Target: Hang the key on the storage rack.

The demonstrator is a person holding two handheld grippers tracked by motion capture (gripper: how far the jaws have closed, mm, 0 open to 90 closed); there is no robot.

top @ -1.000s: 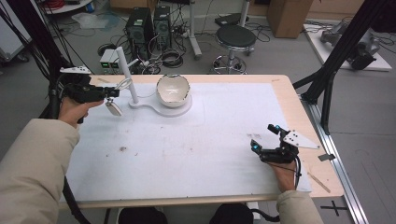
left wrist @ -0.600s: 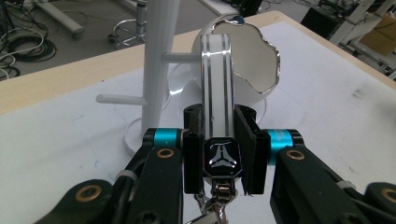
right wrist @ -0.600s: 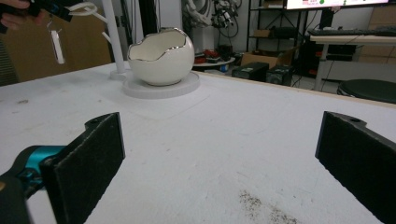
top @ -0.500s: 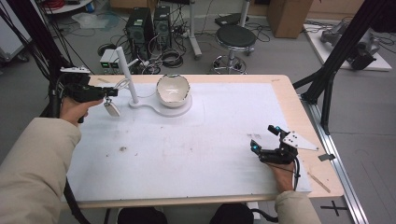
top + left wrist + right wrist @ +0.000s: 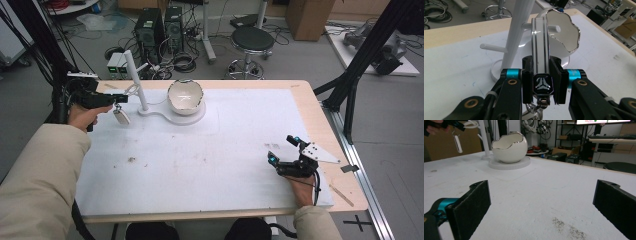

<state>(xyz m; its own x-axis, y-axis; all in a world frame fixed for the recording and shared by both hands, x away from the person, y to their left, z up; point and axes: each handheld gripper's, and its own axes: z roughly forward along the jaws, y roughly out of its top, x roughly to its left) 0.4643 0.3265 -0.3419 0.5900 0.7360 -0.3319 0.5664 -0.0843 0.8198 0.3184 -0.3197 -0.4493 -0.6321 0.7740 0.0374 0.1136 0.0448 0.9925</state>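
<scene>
Our left hand-held gripper (image 5: 541, 80) pinches a white band (image 5: 539, 47) just beside the white peg stand (image 5: 136, 82); our right hand-held gripper (image 5: 284, 150) rests spread, well apart from the stand.

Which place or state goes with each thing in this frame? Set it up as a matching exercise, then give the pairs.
Things:
1. left gripper
2. right gripper
3. egg-shaped bowl
4. white post

Places or states:
A. sits on the round white base
B. jaws wide apart, low over the table's right side
C. stands upright with pegs sticking out
D. shut on a white bracelet

Pairs: 1-D, 2-B, 3-A, 4-C
</scene>
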